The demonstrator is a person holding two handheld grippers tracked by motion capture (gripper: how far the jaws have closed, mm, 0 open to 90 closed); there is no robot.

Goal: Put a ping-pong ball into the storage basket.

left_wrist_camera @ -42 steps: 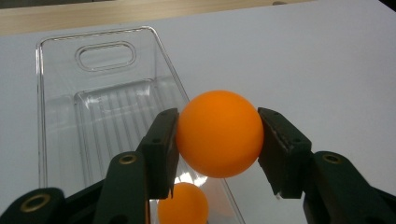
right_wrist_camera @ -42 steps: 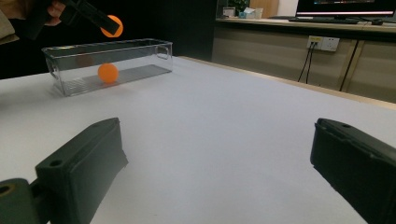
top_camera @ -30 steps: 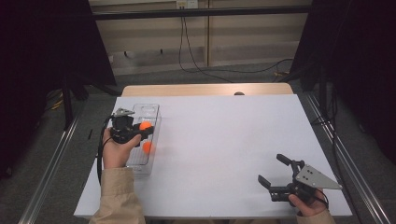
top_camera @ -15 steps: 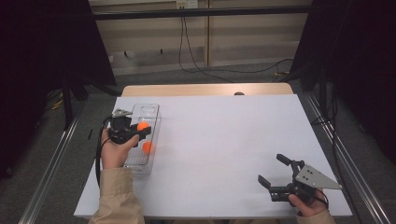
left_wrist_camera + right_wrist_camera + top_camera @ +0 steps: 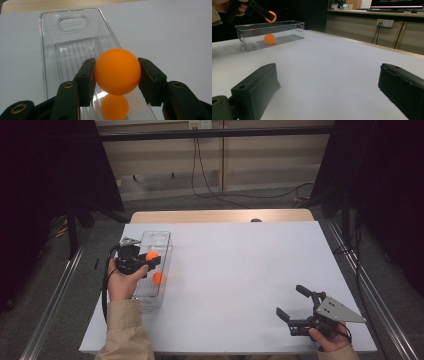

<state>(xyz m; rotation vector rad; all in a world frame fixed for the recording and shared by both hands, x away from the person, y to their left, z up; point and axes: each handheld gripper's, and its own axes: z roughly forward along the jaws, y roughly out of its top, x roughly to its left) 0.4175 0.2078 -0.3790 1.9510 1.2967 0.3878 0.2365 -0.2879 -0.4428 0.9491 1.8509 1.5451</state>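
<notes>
- Spreading white under everything, the table [image 5: 240, 280] is bearing a clear bin [image 5: 167, 251] near its left edge, unmoved from a second ago.
- Hovering as before over the bin, the left tongs [image 5: 117, 75] are gripping an orange ball [image 5: 117, 71], likely about to drop it beside the second ball [image 5: 159, 278] lying inside.
- Resting well apart, the right tongs [image 5: 295, 306] are gaping open, holding nothing.

The left hand [image 5: 121, 279], in a tan sleeve [image 5: 122, 330], enters from six o'clock and sits at about nine o'clock on the table. It holds the black two-jaw left gripper [image 5: 150, 260], which points toward three o'clock. In the left gripper view the two black pads press on either side of a round orange ball [image 5: 117, 71], pinching it. The right hand [image 5: 330, 340], at about five o'clock, holds the black right gripper [image 5: 295, 302] aimed toward ten o'clock, low over the table, jaws spread wide with nothing between them. A grey three-cornered plate [image 5: 339, 310] tops it.
</notes>
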